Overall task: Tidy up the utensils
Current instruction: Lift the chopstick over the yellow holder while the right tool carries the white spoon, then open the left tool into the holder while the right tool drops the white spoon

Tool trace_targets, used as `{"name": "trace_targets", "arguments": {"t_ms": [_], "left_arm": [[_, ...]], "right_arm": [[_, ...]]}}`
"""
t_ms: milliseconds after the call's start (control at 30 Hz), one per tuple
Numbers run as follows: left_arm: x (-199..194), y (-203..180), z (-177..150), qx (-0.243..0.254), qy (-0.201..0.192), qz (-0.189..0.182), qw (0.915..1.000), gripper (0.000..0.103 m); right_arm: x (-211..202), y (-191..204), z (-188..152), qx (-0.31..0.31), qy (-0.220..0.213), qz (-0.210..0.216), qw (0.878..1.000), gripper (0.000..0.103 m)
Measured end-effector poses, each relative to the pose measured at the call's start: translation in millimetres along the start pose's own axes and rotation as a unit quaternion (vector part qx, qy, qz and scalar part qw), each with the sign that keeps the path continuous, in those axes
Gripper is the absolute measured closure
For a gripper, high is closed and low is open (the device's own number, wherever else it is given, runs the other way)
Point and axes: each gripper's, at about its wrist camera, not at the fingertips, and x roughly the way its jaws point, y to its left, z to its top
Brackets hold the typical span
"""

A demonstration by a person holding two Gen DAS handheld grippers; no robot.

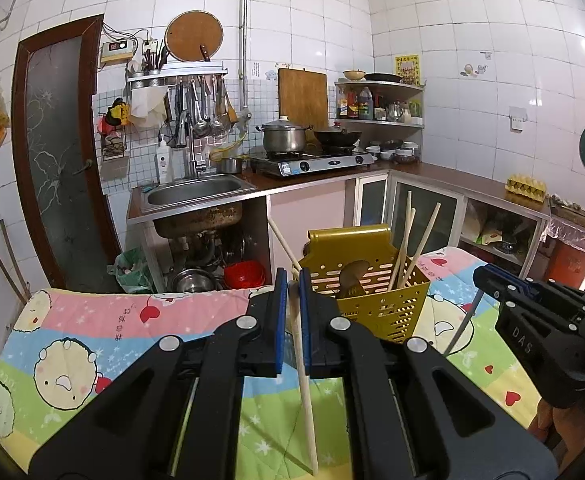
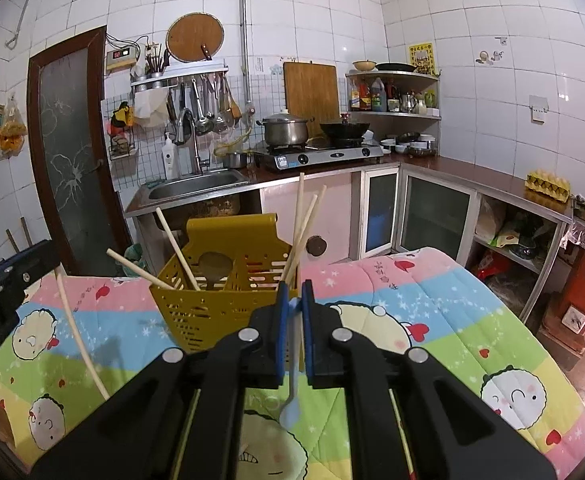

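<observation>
A yellow perforated utensil caddy (image 1: 372,284) stands on a cartoon-print quilt (image 1: 92,340); it also shows in the right wrist view (image 2: 220,296). It holds several wooden chopsticks (image 1: 406,240) and a brown wooden spoon (image 1: 352,278). My left gripper (image 1: 291,280) is shut on a wooden chopstick (image 1: 304,380), just left of the caddy. My right gripper (image 2: 294,292) is shut on a light blue spoon (image 2: 292,380) that hangs bowl-down, just in front of the caddy. In the left view the right gripper (image 1: 492,280) is to the right of the caddy.
Behind the quilt are a sink (image 1: 194,192), a gas stove with a pot (image 1: 284,136) and wok, cabinets, and an egg tray (image 1: 526,188) on the right counter. A dark door (image 1: 56,152) is at left.
</observation>
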Motion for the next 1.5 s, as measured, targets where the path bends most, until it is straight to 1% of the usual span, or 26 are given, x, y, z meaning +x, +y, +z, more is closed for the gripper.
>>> {"name": "trace_targets", "arguments": {"t_ms": [200, 433, 667, 833, 967, 1067, 1267, 1500], "left_arm": [[-3.5, 2.8, 3.7, -0.005, -0.013, -0.005, 0.9999, 0.098], [-9.2, 2.5, 27.8, -0.013, -0.035, -0.012, 0.9992, 0.098], [-14.6, -0.6, 59.4, -0.016, -0.056, -0.025, 0.998, 0.098], [-24.2, -8.2, 85.0, -0.009, -0.086, -0.025, 0.9959, 0.098], [-26.8, -12.2, 98.9, -0.01, -0.107, -0.023, 0.9939, 0.098], [-23.1, -15.4, 108.0, -0.012, -0.118, -0.023, 0.9927, 0.098], [-5.0, -19.3, 120.5, -0.013, -0.131, -0.022, 0.9911, 0.098], [23.4, -13.0, 126.8, -0.021, -0.138, -0.022, 0.99, 0.098]], "right_arm": [[1.1, -1.0, 6.7, -0.006, -0.012, -0.005, 1.0, 0.097], [1.8, -4.4, 23.3, -0.001, -0.024, -0.004, 1.0, 0.097], [-2.9, 0.8, 54.8, -0.007, -0.048, 0.001, 0.999, 0.097], [-5.5, 7.9, 81.8, -0.012, -0.064, 0.005, 0.998, 0.097], [-4.2, 11.1, 101.3, -0.008, -0.078, 0.008, 0.997, 0.097], [-2.6, 12.0, 115.1, -0.001, -0.086, 0.014, 0.996, 0.097], [9.3, 21.3, 135.6, -0.007, -0.099, 0.016, 0.995, 0.098], [36.5, 21.5, 134.2, -0.005, -0.092, 0.017, 0.996, 0.098]]}}
